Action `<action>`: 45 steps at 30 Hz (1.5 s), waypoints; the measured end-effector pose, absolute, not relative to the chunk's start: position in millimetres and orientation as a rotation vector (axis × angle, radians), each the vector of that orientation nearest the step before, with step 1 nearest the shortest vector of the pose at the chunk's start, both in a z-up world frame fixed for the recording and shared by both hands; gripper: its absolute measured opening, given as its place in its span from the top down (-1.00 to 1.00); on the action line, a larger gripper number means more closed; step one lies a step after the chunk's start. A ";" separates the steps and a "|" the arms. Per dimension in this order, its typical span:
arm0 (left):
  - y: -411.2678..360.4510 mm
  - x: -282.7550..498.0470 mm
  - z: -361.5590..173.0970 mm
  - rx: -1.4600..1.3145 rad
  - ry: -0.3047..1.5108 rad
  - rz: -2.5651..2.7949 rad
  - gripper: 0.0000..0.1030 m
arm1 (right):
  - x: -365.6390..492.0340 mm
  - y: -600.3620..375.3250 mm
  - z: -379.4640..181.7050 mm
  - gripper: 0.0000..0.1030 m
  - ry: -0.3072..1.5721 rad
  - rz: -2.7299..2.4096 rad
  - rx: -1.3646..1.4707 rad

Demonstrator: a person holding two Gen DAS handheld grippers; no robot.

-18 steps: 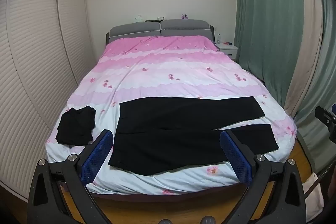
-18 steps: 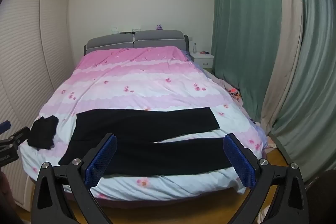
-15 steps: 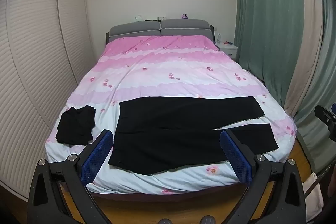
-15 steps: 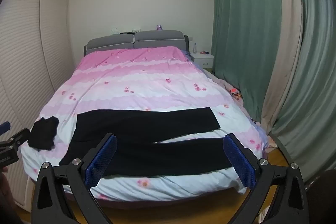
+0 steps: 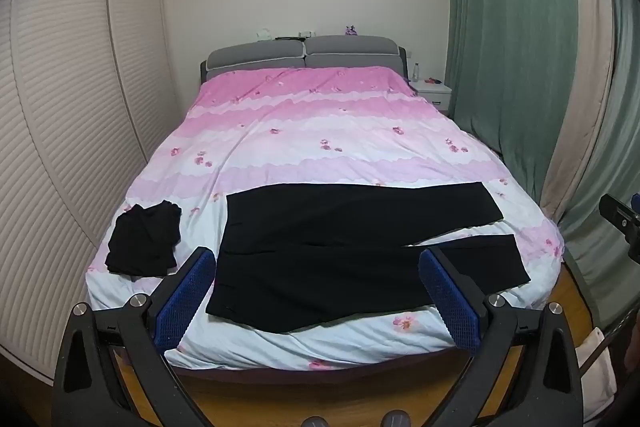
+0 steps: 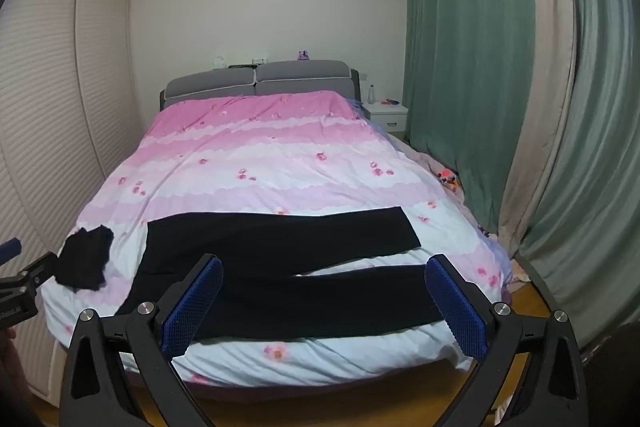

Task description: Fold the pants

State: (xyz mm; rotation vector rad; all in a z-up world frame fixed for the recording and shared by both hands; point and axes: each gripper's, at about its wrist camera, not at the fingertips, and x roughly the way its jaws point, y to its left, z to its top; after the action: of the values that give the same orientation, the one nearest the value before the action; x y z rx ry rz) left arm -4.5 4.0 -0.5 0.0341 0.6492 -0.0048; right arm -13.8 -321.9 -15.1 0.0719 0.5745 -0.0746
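Observation:
Black pants (image 5: 344, 247) lie flat across the foot of the bed (image 5: 320, 131), waist at the left, both legs spread to the right; they also show in the right wrist view (image 6: 280, 267). My left gripper (image 5: 316, 297) is open and empty, held off the foot of the bed before the waist end. My right gripper (image 6: 324, 301) is open and empty, before the near leg. Neither touches the pants.
A folded black garment (image 5: 144, 243) lies at the bed's left near corner (image 6: 84, 259). A louvred wardrobe (image 5: 60, 107) stands left, green curtains (image 5: 520, 47) right, a white nightstand (image 6: 386, 117) by the grey headboard (image 5: 304, 55). Wooden floor (image 5: 320, 399) lies below.
The view has barely shifted; both grippers stay open and the pants have not moved.

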 end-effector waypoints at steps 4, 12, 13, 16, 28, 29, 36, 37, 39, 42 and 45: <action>2.6 -3.7 0.6 0.035 0.650 -0.005 -1.00 | -13.7 -323.1 -15.1 -0.99 0.574 -0.074 0.072; 2.9 -3.9 0.8 0.034 0.649 -0.006 -1.00 | -17.1 -323.2 -19.2 -0.99 0.572 -0.073 0.073; 2.4 -3.4 0.8 0.035 0.649 -0.005 -1.00 | -17.3 -323.2 -19.3 -0.99 0.572 -0.073 0.074; 2.6 -1.6 1.7 0.037 0.649 -0.006 -1.00 | -16.7 -323.4 -18.3 -0.99 0.570 -0.071 0.074; 1.2 -1.0 1.7 0.034 0.649 -0.002 -1.00 | -12.4 -318.2 -12.4 -0.99 0.569 -0.064 0.077; 1.3 -1.2 1.5 0.034 0.649 -0.002 -1.00 | -12.0 -317.2 -12.2 -0.99 0.569 -0.063 0.076; -0.3 -1.5 1.8 0.033 0.649 -0.003 -1.00 | -11.4 -316.5 -12.1 -0.99 0.569 -0.062 0.077; -1.0 -1.5 1.4 0.034 0.649 -0.003 -1.00 | -11.2 -316.5 -12.1 -0.99 0.568 -0.062 0.078; -1.3 -1.9 1.9 0.034 0.648 -0.004 -1.00 | -10.7 -315.5 -11.7 -0.99 0.568 -0.062 0.077; -1.9 -1.9 1.9 0.033 0.648 -0.003 -1.00 | -10.6 -315.5 -11.4 -0.99 0.567 -0.063 0.079; -2.7 -2.2 2.2 0.033 0.648 -0.004 -1.00 | -11.3 -316.6 -11.3 -0.99 0.566 -0.063 0.080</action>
State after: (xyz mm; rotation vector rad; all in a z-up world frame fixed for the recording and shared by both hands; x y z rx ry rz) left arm -2.2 -2.7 2.2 0.0334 0.6475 -0.0041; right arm -11.3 -316.6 -11.3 0.0801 0.5663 -0.0625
